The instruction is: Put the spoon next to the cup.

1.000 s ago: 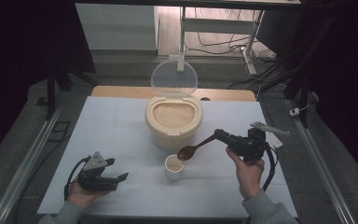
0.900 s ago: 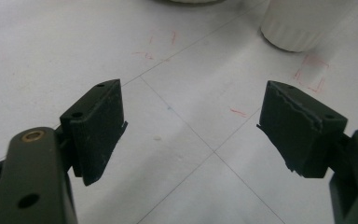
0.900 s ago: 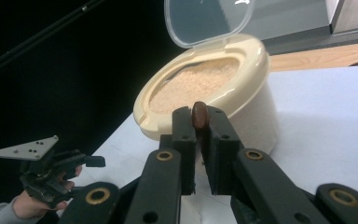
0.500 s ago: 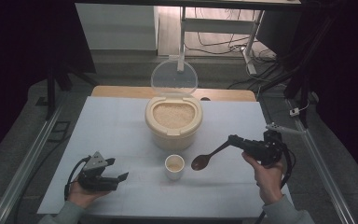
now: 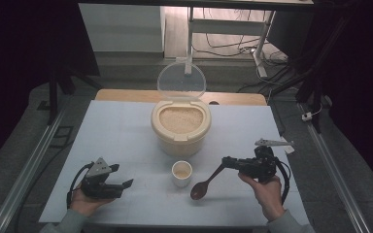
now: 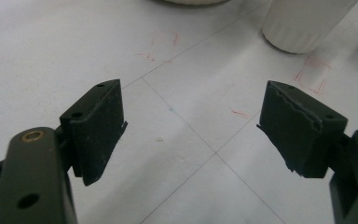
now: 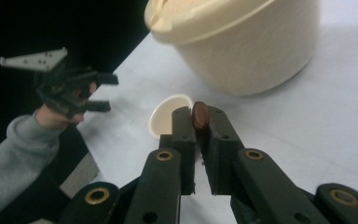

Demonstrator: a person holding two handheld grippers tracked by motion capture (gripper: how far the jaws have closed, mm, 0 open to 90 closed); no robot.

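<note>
Spoon [image 5: 205, 182] clamped in right gripper [image 5: 229, 161], bowl angled down beside cup [image 5: 181, 173].

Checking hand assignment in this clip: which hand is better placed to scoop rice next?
The right. Its tool is shut on the brown spoon, beside the small cup and near the open rice container. The left tool is open, holds nothing, and sits farther off.

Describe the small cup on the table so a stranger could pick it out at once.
Find the big cream rice bucket with its clear lid up, mid-table. Just in front of it stands the small cup, beside the brown spoon. It is the only short, white, open-topped vessel there.
</note>
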